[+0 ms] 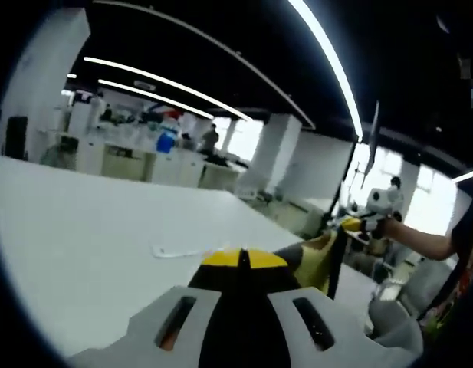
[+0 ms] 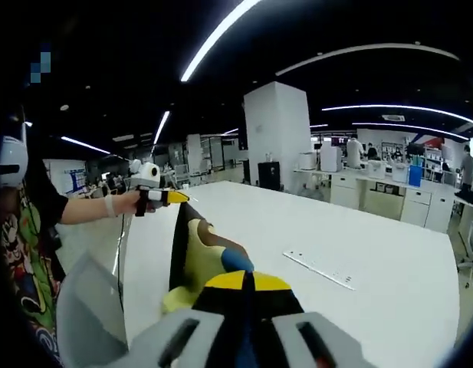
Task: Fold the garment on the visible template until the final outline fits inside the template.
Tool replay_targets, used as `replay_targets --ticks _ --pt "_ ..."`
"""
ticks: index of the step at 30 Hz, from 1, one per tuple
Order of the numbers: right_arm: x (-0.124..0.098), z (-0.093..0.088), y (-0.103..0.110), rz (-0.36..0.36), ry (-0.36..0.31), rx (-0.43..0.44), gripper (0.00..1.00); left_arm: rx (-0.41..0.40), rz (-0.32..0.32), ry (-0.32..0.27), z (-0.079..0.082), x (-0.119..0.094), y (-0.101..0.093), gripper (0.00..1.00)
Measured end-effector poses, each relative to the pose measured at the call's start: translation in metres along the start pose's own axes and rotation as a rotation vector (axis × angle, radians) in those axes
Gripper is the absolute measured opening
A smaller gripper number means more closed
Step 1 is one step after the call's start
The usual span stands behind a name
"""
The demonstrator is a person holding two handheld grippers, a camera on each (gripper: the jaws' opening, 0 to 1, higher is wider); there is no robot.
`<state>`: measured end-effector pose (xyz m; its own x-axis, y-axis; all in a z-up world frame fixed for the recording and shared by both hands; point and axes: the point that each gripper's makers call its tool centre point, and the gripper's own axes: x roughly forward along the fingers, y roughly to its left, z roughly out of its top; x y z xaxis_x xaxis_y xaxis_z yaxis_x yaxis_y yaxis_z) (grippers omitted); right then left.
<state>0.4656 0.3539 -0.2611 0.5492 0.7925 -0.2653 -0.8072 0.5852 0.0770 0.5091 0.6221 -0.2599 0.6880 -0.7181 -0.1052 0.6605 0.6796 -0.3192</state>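
While both tongs (image 1: 242,259) (image 2: 247,281) pinch the lifted garment (image 2: 194,253), white table (image 2: 389,253), open office, ceiling strip lights (image 1: 328,61).

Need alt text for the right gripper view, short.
The right tool is shut on a yellow, black and blue garment, lifting it above a white table. The left tool, held in a person's hand, grips the garment's far end. A thin white strip lies on the table; office desks stand behind.
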Motion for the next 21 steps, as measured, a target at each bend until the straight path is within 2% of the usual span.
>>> replay_targets --ticks 7,11,14,16,18,19,20,21 --pt "0.008 0.015 -0.023 -0.008 -0.020 -0.004 0.00 0.022 0.007 -0.013 0.015 0.013 0.010 0.00" --pt "0.017 0.016 -0.038 -0.017 -0.019 -0.003 0.00 0.028 0.023 -0.012 0.016 0.024 0.021 0.00" --pt "0.026 0.011 -0.050 -0.024 -0.005 -0.001 0.00 0.026 0.070 -0.050 0.021 0.032 0.040 0.00" --pt "0.031 0.006 -0.057 -0.023 0.007 0.010 0.00 0.024 0.086 -0.050 0.019 0.037 0.051 0.00" --pt "0.040 -0.002 -0.055 0.028 0.009 0.066 0.00 -0.015 0.086 -0.011 0.004 0.045 0.059 0.00" --pt "0.042 -0.004 -0.058 0.016 0.018 0.060 0.00 0.002 0.092 0.010 -0.006 0.049 0.063 0.00" --pt "0.047 -0.019 -0.065 -0.004 0.070 0.011 0.00 -0.010 0.094 0.027 -0.014 0.052 0.065 0.00" --pt "0.050 -0.022 -0.066 0.004 0.067 0.021 0.00 -0.018 0.090 0.029 -0.020 0.055 0.066 0.00"
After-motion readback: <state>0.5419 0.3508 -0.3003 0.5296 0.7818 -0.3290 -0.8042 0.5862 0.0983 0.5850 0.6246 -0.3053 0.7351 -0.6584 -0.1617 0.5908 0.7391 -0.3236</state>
